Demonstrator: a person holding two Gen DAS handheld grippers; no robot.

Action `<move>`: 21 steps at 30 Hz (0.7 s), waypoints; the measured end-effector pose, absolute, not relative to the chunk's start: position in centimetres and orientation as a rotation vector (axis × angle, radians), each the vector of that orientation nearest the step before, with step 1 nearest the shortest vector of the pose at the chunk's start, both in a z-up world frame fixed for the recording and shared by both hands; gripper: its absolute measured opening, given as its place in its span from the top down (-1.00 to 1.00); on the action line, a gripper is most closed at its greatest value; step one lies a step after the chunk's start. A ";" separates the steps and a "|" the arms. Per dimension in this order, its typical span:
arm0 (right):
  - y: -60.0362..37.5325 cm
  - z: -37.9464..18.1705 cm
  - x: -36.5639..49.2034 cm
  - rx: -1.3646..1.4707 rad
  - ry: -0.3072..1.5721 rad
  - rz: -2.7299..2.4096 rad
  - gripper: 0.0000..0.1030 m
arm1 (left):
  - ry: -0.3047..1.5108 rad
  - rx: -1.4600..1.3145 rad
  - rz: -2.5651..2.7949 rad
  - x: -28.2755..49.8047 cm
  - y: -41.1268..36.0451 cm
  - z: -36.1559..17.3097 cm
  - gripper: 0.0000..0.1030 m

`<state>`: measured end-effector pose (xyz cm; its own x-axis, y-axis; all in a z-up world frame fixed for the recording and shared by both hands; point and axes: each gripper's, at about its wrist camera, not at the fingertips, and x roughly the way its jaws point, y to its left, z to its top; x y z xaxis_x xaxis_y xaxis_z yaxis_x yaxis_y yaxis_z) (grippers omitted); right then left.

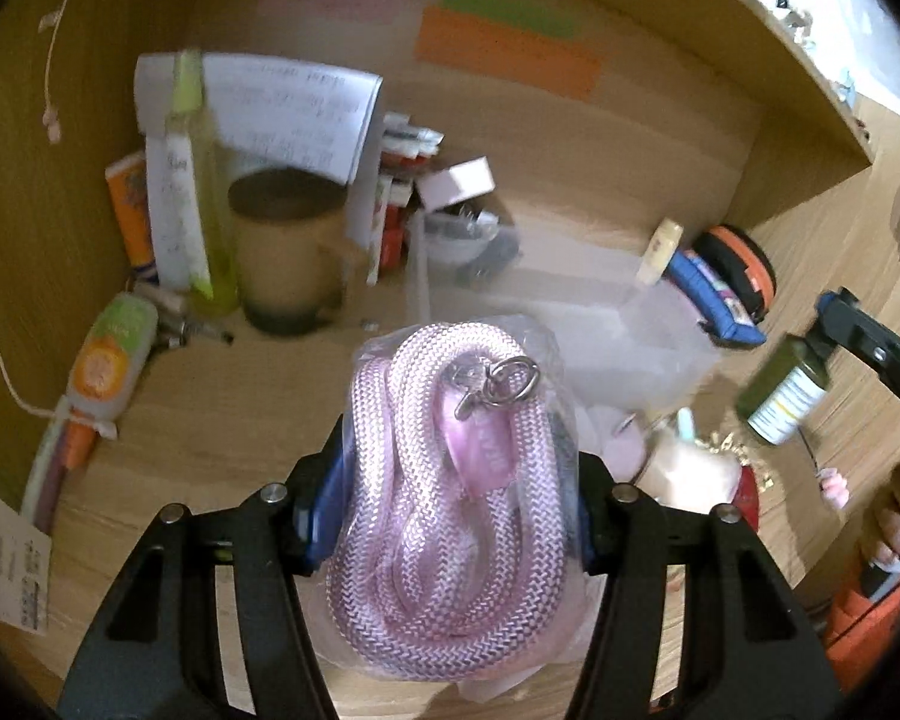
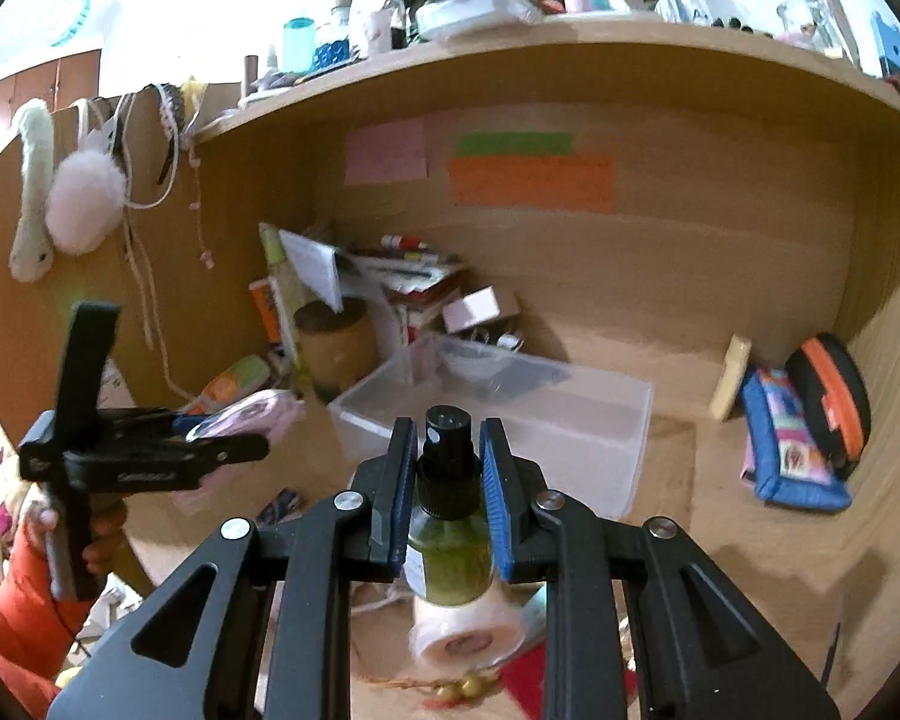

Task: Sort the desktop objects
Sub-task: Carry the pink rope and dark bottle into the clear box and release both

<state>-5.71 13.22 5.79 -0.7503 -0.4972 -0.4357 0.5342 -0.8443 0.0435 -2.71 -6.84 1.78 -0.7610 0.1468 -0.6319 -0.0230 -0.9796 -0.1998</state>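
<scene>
Pink rope (image 1: 450, 498), coiled in its clear bag, sits clamped in our left gripper (image 1: 450, 516), above the desk (image 1: 222, 408). Our right gripper (image 2: 448, 480) is clamped on the green spray bottle (image 2: 450, 546), nozzle pointing forward along the fingers. Ahead of both lies the clear bin (image 2: 624, 420), nearer and more directly in line with the right gripper, we judge.

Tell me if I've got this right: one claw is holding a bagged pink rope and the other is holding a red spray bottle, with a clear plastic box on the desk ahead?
Nearly. The spray bottle is green with a black top, not red; the right wrist view shows it clamped in the right gripper. The rest holds: the left gripper grips the bagged pink rope, and the clear plastic box sits on the desk ahead.
</scene>
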 end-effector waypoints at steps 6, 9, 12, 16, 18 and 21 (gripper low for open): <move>13.4 6.8 -8.7 0.587 0.101 -2.551 0.63 | -0.240 -0.976 2.859 -3.7 -5.7 4.0 -0.13; 13.7 7.1 -10.3 0.590 0.089 -2.569 0.63 | -0.214 -0.949 2.861 -4.4 -4.9 4.9 -0.14; 13.8 7.1 -11.7 0.600 0.079 -2.579 0.63 | -0.184 -0.930 2.865 -5.2 -4.2 5.4 -0.14; 13.8 6.8 -13.6 0.621 0.071 -2.586 0.63 | -0.159 -0.924 2.863 -6.9 -3.4 6.0 -0.14; 13.9 6.4 -14.6 0.641 0.062 -2.589 0.63 | -0.152 -0.921 2.864 -7.8 -3.1 6.3 -0.14; 14.0 5.7 -15.9 0.670 0.053 -2.584 0.63 | -0.143 -0.926 2.869 -9.6 -2.6 6.4 -0.13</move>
<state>-15.95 14.01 5.66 -0.7717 -0.4305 -0.4681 0.4494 -0.8900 0.0777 -9.56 -2.56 6.42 -0.8050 0.1460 -0.5750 -0.0880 -0.9879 -0.1276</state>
